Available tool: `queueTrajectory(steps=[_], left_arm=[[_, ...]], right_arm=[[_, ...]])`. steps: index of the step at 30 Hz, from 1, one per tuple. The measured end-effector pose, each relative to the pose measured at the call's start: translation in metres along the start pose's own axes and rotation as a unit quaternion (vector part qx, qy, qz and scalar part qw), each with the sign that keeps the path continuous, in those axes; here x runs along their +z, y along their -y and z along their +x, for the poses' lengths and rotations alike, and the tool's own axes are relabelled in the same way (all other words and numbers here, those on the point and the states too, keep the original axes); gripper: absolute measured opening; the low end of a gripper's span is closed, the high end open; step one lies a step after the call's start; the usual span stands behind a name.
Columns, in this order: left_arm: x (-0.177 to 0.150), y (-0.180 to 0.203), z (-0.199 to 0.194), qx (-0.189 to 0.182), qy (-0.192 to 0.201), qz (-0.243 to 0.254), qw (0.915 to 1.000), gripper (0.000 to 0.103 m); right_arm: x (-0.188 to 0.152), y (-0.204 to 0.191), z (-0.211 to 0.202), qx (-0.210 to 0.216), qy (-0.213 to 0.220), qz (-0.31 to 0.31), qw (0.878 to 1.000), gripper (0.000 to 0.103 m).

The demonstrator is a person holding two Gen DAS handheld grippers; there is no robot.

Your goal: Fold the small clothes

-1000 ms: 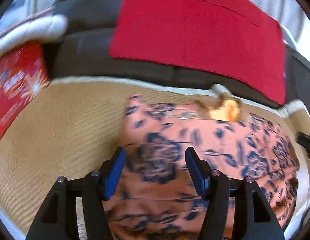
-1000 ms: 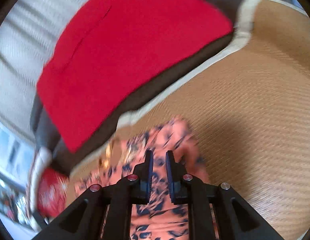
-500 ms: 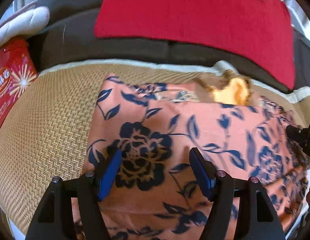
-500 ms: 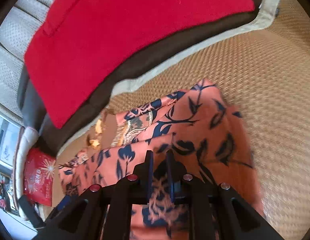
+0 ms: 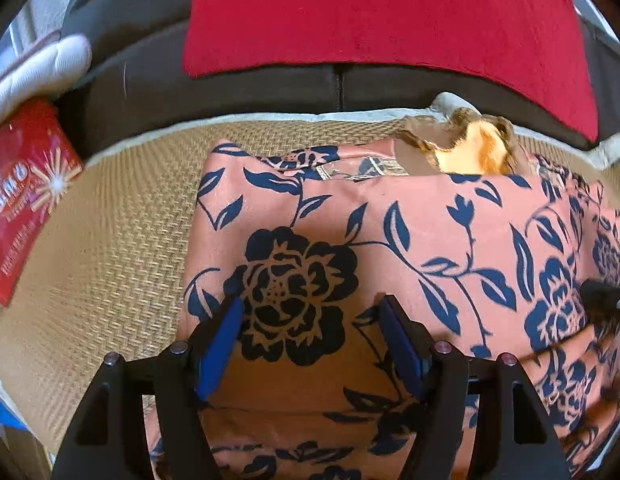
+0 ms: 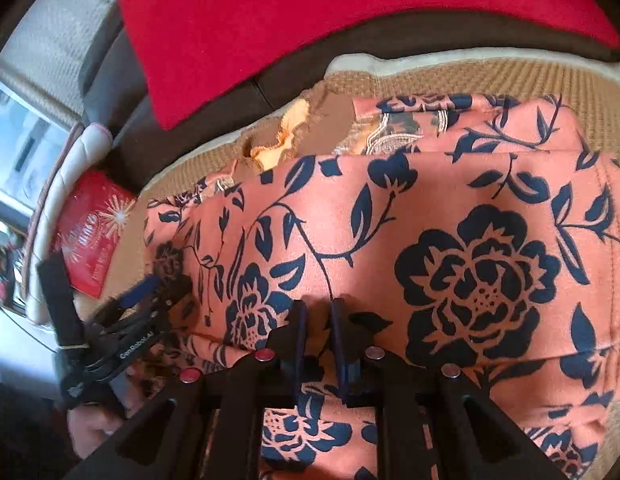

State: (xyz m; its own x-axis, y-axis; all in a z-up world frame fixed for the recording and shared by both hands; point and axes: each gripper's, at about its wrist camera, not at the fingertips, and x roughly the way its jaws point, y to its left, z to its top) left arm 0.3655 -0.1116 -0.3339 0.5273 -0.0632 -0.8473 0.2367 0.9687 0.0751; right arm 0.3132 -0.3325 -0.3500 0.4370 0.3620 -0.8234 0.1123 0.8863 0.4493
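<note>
home living room | dark sofa (image 5: 238, 80) | red cushion (image 5: 389, 20) | woven mat (image 5: 110, 240)

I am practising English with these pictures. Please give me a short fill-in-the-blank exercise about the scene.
1. The garment is orange with dark blue ____.
2. It lies on a woven ____ mat.
3. The cushion behind it is ____.
4. The left tool has its jaws ____.

Missing words: flowers; tan; red; open

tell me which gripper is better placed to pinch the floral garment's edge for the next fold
Left, probably. The left gripper is open, straddling the floral garment near its free edge on the woven mat. The right gripper is nearly shut over the garment's middle.
</note>
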Motion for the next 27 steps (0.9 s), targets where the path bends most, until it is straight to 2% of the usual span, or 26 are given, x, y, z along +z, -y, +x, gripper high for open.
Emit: queueTrajectory(steps=[2, 5, 7, 8, 9, 10, 12, 14, 15, 17, 20, 22, 23, 24, 25, 27], left_arm=[[-0.007, -0.002, -0.014, -0.021, 0.011, -0.017, 0.9996, 0.071], [-0.017, -0.011, -0.031, -0.029, 0.026, -0.037, 0.9986, 0.071], [-0.030, -0.012, -0.032, -0.020, 0.019, -0.022, 0.9994, 0.071], [-0.036, -0.011, -0.024, -0.007, 0.002, -0.003, 1.0000, 0.071], [-0.038, -0.013, -0.021, -0.001, -0.003, 0.009, 1.0000, 0.071], [-0.043, -0.011, -0.024, 0.003, 0.002, 0.016, 0.9999, 0.071], [-0.051, -0.013, -0.045, -0.006, 0.021, 0.012, 0.9997, 0.071], [-0.058, -0.023, -0.065, -0.026, 0.042, -0.002, 0.9988, 0.071], [-0.065, -0.031, -0.079, -0.031, 0.054, -0.010, 0.9980, 0.071], [-0.072, -0.042, -0.095, -0.028, 0.079, -0.019, 0.9963, 0.071], [-0.105, -0.073, -0.122, -0.015, 0.107, -0.040, 0.9934, 0.073], [-0.129, -0.095, -0.130, -0.020, 0.107, -0.056, 0.9925, 0.075], [-0.148, -0.105, -0.136, -0.020, 0.101, -0.065, 0.9925, 0.075], [-0.159, -0.111, -0.135, -0.022, 0.094, -0.072, 0.9927, 0.076], [-0.176, -0.119, -0.138, -0.025, 0.083, -0.080, 0.9930, 0.076], [-0.194, -0.134, -0.132, -0.028, 0.063, -0.092, 0.9934, 0.076]], right_arm=[[-0.005, -0.004, -0.012, 0.005, -0.004, -0.011, 1.000, 0.016], [-0.012, -0.003, -0.032, 0.017, 0.021, -0.012, 1.000, 0.016], [-0.019, 0.002, -0.029, 0.008, 0.007, -0.002, 1.000, 0.023], [-0.020, 0.002, -0.018, 0.002, -0.011, 0.005, 1.000, 0.025], [-0.022, 0.003, -0.011, 0.000, -0.018, 0.007, 1.000, 0.025], [-0.023, 0.002, -0.014, 0.002, -0.004, 0.006, 1.000, 0.025], [-0.025, -0.001, -0.024, 0.015, -0.004, 0.019, 1.000, 0.026], [-0.033, -0.001, -0.041, 0.043, 0.021, 0.018, 0.999, 0.026], [-0.037, -0.003, -0.049, 0.043, 0.032, 0.011, 0.998, 0.026], [-0.049, -0.003, -0.069, 0.045, 0.057, -0.003, 0.997, 0.026], [-0.078, 0.007, -0.095, 0.061, 0.080, 0.001, 0.995, 0.027], [-0.105, 0.023, -0.112, 0.062, 0.088, 0.012, 0.994, 0.044], [-0.117, 0.030, -0.118, 0.057, 0.088, 0.017, 0.994, 0.075], [-0.129, 0.037, -0.124, 0.052, 0.090, 0.023, 0.994, 0.082], [-0.144, 0.046, -0.131, 0.044, 0.097, 0.025, 0.994, 0.082], [-0.170, 0.062, -0.144, 0.021, 0.085, 0.030, 0.996, 0.082]])
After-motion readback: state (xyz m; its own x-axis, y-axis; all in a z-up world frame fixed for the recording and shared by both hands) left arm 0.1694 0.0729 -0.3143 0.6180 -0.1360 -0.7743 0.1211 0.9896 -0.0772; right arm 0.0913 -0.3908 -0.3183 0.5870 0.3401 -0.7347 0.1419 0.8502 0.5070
